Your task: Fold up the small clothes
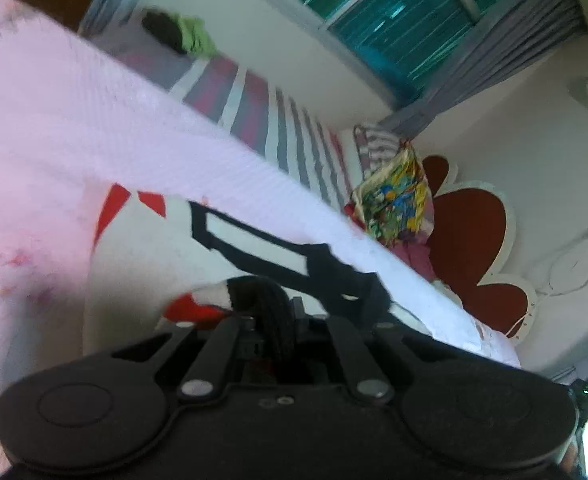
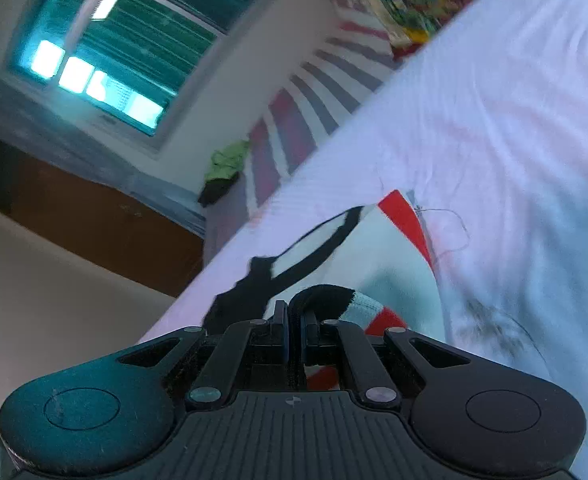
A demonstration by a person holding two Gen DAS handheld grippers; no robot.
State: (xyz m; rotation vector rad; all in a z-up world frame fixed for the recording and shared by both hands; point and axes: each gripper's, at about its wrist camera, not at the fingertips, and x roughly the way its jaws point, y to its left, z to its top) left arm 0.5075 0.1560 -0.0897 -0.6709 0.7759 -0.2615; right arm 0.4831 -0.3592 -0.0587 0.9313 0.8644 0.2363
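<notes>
A small white garment with red patches and black trim lies on a pale pink sheet. My left gripper is shut on the garment's black ribbed edge, with the cloth bunched between the jaws. In the right wrist view the same garment shows its red and black trim. My right gripper is shut on its black ribbed cuff. Both views are tilted and blurred.
A red and grey striped bedcover lies beyond the pink sheet. A green and dark cloth pile sits at the far end. A colourful pillow leans by a red flower-shaped headboard. A window is behind.
</notes>
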